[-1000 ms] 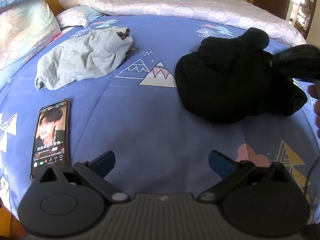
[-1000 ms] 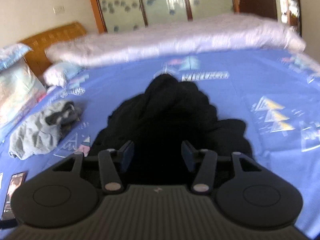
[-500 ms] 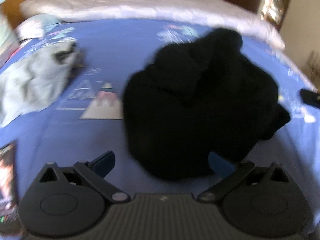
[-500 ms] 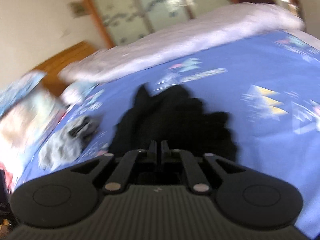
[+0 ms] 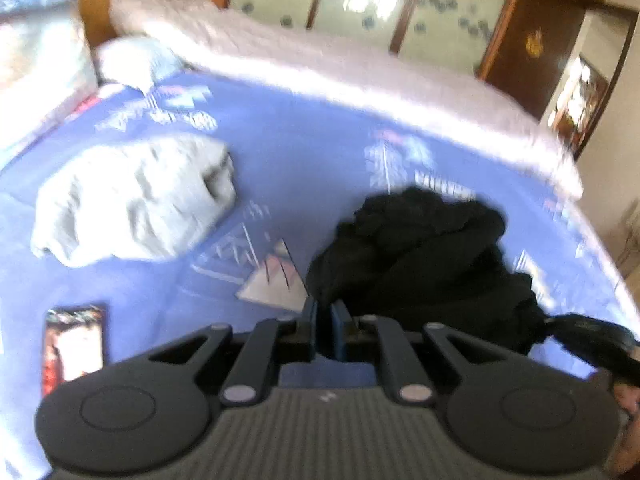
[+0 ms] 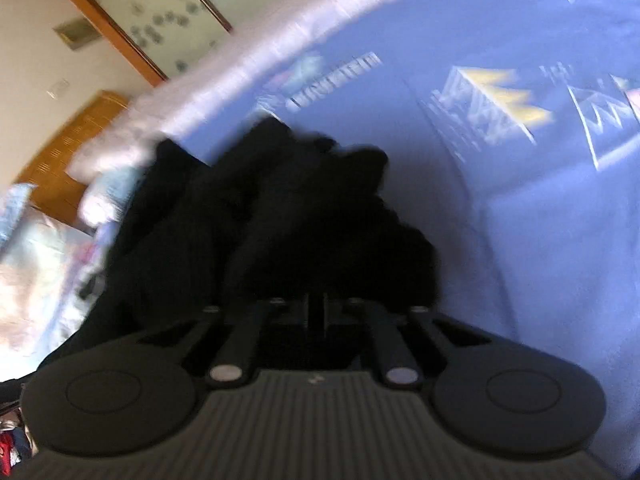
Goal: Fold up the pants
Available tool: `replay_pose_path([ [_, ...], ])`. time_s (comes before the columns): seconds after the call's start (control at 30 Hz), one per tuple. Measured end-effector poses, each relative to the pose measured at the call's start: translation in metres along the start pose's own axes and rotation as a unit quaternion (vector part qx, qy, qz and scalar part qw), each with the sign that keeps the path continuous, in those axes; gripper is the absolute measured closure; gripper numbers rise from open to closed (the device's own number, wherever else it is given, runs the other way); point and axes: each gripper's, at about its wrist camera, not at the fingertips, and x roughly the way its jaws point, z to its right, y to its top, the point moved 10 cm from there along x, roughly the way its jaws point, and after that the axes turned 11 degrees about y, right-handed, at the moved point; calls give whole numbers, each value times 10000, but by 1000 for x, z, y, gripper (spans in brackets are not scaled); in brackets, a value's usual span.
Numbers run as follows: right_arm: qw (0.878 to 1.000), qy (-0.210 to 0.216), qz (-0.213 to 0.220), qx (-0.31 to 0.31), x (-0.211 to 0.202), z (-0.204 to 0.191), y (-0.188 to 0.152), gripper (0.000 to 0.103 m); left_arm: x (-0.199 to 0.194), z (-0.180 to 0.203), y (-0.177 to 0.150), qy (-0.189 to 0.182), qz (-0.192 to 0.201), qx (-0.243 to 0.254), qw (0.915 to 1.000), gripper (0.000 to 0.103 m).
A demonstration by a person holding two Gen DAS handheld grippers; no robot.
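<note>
Left claw (image 5: 324,312): narrow, fingers nearly together at the near edge of the pants; grip on cloth unclear.
Right claw (image 6: 316,308): narrow, pinching black cloth.
Pants (image 5: 424,256): black heap, centre-right on the bed (image 5: 300,152).
Phone (image 5: 72,344): lower left.

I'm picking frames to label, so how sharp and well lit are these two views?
Left wrist view: motion-blurred, though the grey garment, phone and black pants stay readable; the white quilt is washed out. Right wrist view: tilted and smeared, and the pants are a detailless black mass.
</note>
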Motion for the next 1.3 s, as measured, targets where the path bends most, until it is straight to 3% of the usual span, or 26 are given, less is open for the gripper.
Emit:
replay_pose_path([
  [0.1, 9936, 682, 702, -569, -67, -60, 33, 95, -36, -13, 20, 16, 436, -190, 9989, 95],
  [0.17, 9831, 1037, 1198, -922, -124, -90, 53, 95, -59, -19, 34, -73, 708, -455, 9964, 95],
  [0.23, 9717, 1309, 1601, -1140, -179, -107, 66, 95, -72, -20, 47, -408, 838, -663, 9934, 95],
  [0.27, 9652, 1467, 1772, -1243, -205, -114, 70, 95, -81, -17, 50, -579, 881, -729, 9917, 101],
  [0.37, 9507, 1616, 2151, -1541, -262, -128, 67, 95, -105, -24, 60, 38, 1476, -608, 9872, 100],
  [0.43, 9482, 2041, 1996, -1395, -279, -130, 52, 95, -106, -22, 58, -6, 1442, -569, 9879, 100],
  [0.53, 9631, 1841, 1524, -1235, -266, -120, 22, 94, -93, -18, 43, 24, 1068, -455, 9932, 100],
  [0.6, 9754, 1629, 1193, -889, -246, -106, 2, 94, -82, -10, 25, -124, 728, -372, 9966, 92],
  [0.67, 9806, 1745, 846, -297, -227, -98, -17, 94, -70, -3, 3, -244, 425, -231, 9985, 75],
  [0.77, 9739, 2232, 331, 254, -202, -117, -36, 94, -61, -7, -21, -186, 209, -64, 9996, 72],
  [0.83, 9695, 2446, 53, 119, -184, -150, -40, 94, -58, -17, -26, -118, 164, -111, 9997, 72],
  [0.97, 9407, 3346, -461, -325, -150, -239, -42, 94, -63, -51, -23, 154, 228, -538, 9982, 67],
  [1.03, 9202, 3870, -408, -429, -145, -273, -33, 94, -65, -68, -19, 337, 286, -662, 9968, 67],
  [1.1, 9114, 4095, -101, -392, -152, -283, -16, 94, -63, -80, -13, 504, 297, -616, 9964, 65],
  [1.2, 9275, 3718, 286, -247, -164, -251, 11, 94, -48, -83, -6, 719, 298, -340, 9964, 47],
  [1.27, 9416, 3310, 618, -80, -181, -217, 28, 94, -28, -76, 3, 877, 366, -41, 9955, 20],
  [1.3, 9477, 3087, 813, 5, -192, -196, 35, 94, -15, -73, 7, 958, 398, 108, 9945, 16],
])
